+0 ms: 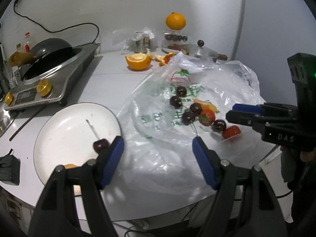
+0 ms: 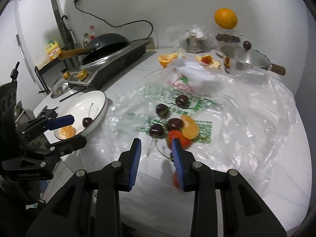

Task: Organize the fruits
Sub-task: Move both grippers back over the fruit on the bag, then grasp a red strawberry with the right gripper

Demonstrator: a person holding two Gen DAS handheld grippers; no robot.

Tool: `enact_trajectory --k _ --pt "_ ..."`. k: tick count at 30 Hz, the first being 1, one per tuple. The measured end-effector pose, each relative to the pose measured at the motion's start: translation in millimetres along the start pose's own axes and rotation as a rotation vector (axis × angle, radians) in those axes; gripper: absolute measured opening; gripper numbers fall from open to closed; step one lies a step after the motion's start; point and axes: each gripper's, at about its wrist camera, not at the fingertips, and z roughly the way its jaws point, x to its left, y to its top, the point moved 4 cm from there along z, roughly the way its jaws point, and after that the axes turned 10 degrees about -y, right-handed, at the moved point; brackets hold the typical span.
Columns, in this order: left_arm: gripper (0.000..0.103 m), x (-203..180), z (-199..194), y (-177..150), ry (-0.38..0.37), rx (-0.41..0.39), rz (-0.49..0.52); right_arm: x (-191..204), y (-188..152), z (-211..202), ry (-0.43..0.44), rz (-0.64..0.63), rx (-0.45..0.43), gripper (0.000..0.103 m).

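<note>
1. Our left gripper (image 1: 158, 148) is open and holds nothing. It hangs over the bag (image 1: 217, 90), next to the plate (image 1: 65, 130).
2. Our right gripper (image 2: 156, 150) is partly open with nothing between its pads. It is near the strawberry (image 2: 178, 138).
3. Cherries (image 1: 175, 101) and an orange slice (image 2: 190, 127) lie on the bag.
4. One cherry (image 2: 87, 122) is in the plate on the left.
5. A whole orange (image 1: 175, 21) sits far back.

Cherries (image 1: 181, 100), strawberries (image 1: 207, 117) on bag (image 1: 167, 158)
</note>
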Motion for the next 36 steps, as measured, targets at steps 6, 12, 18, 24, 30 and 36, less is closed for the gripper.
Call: enact_trajectory --k 6,12,18,24,30,36 --pt "0.073 -16.6 9.0 2.2 -0.015 0.014 0.022 -16.8 -9.4 -1.6 -0.017 0.021 0.008 0.034" --pt "0.073 -29.3 16.5 3.5 -0.025 0.028 0.038 -27.5 -18.9 2.7 -0.031 0.021 0.029 0.034" --pt "0.073 -34.4 20.9 4.2 -0.022 0.037 0.044 -31.8 -28.9 12.9 -0.039 0.018 0.06 0.034" --pt "0.073 -37.8 24.8 4.0 -0.022 0.044 0.04 -29.4 -37.3 19.4 -0.028 -0.001 0.079 0.039" --pt "0.073 -41.0 27.8 5.3 -0.023 0.049 0.043 -22.9 -41.2 23.6 -0.025 -0.031 0.091 0.041" --pt "0.073 -44.6 31.7 5.9 -0.026 0.057 0.047 -16.4 -47.9 27.8 -0.01 -0.061 0.106 0.041"
